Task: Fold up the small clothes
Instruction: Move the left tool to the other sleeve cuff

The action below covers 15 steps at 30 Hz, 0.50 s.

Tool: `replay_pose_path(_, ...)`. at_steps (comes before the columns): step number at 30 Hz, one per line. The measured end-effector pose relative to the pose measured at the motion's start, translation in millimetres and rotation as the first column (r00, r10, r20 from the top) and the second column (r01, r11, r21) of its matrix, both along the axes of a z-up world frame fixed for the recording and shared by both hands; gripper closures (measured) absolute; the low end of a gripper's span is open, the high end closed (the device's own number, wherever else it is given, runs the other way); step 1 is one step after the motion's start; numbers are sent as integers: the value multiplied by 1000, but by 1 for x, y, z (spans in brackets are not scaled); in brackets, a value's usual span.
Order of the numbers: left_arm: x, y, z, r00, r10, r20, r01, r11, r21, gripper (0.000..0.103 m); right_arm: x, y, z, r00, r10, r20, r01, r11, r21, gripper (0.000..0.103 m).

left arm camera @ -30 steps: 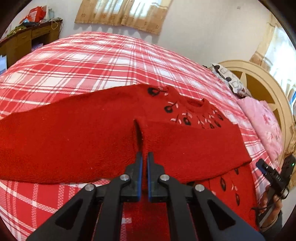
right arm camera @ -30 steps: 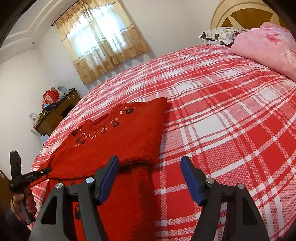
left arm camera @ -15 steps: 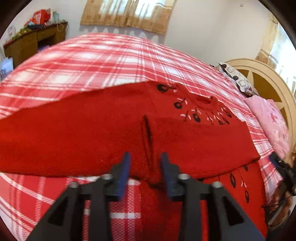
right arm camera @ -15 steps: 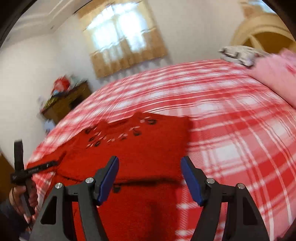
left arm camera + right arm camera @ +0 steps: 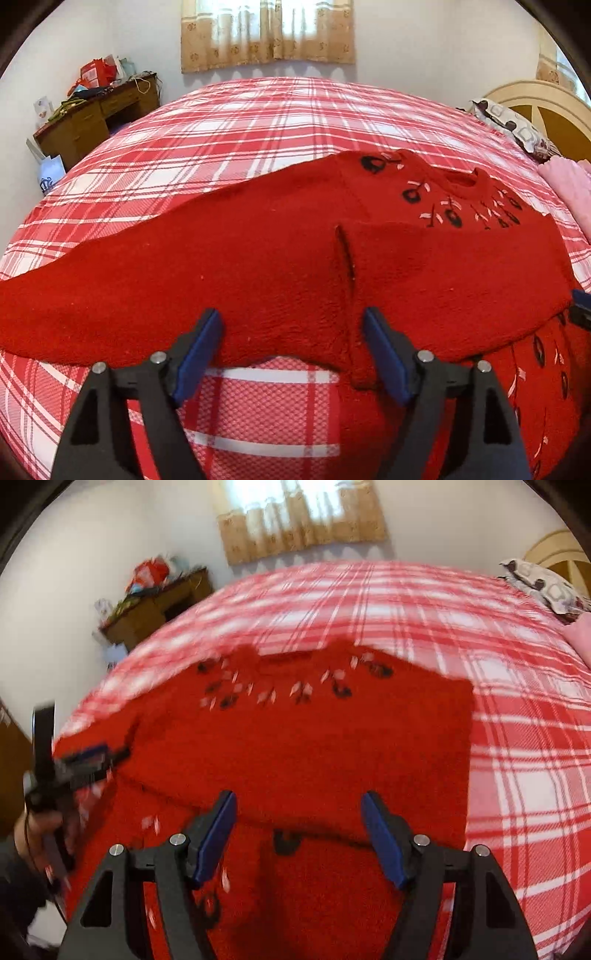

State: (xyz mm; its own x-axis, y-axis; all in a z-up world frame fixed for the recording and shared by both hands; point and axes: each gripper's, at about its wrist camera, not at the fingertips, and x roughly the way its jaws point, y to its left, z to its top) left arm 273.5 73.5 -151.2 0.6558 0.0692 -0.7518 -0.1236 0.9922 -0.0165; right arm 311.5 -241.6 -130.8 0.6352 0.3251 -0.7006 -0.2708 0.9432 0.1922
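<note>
A small red knitted sweater (image 5: pixel 258 266) with black and white embroidery near the collar lies on a red-and-white plaid bed (image 5: pixel 258 125). One sleeve is folded across the chest; the other stretches out to the left. My left gripper (image 5: pixel 291 354) is open and empty, just above the folded sleeve's cuff at the near edge. In the right wrist view the sweater (image 5: pixel 295 738) fills the middle, blurred by motion. My right gripper (image 5: pixel 299 834) is open and empty above the sweater's lower body. The left gripper (image 5: pixel 85 757) shows there at the left edge.
A wooden desk (image 5: pixel 92 118) with clutter stands at the back left by the wall. A patterned pillow (image 5: pixel 513 125), a pink blanket (image 5: pixel 569 184) and a cream headboard (image 5: pixel 546 99) are at the right. Curtains (image 5: pixel 266 33) hang on the far wall.
My left gripper opened and let go of the folded sleeve, which now lies flat. My right gripper swung left, staying open, and now faces the sweater's middle.
</note>
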Motion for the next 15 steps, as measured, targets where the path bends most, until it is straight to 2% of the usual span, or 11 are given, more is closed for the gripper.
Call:
replay_pose_path(2,1,2,-1,1000,5,2,-5,1000,-1,18,15,6,-12,998,6,-62,-4,1000,17,32)
replay_pose_path(3,0,3,-1,1000,8,4,-8,1000,-7,18,22,13,-26,990,35,-135,-34,999,7,31)
replay_pose_path(4,-1,1,-1,1000,9,5,-9,1000,-9,18,16,21,-27,997,35,-68,-39,998,-55,31)
replay_pose_path(5,-4,0,-1,1000,10,6,-10,1000,-9,18,13,27,-26,998,45,-40,-48,995,-91,30)
replay_pose_path(6,-5,0,-1,1000,11,6,-11,1000,-11,17,10,32,-26,997,60,-48,-65,993,-101,30)
replay_pose_path(9,-5,5,-1,1000,17,4,-17,999,-33,16,-1,34,-19,996,89,-26,-91,992,-84,30)
replay_pose_path(12,-9,8,-1,1000,8,17,-7,999,-46,16,-11,27,-14,997,76,4,-75,993,-90,30)
replay_pose_path(15,-12,10,1,1000,7,26,-5,997,-71,16,-21,19,-8,997,67,34,-65,996,-58,30)
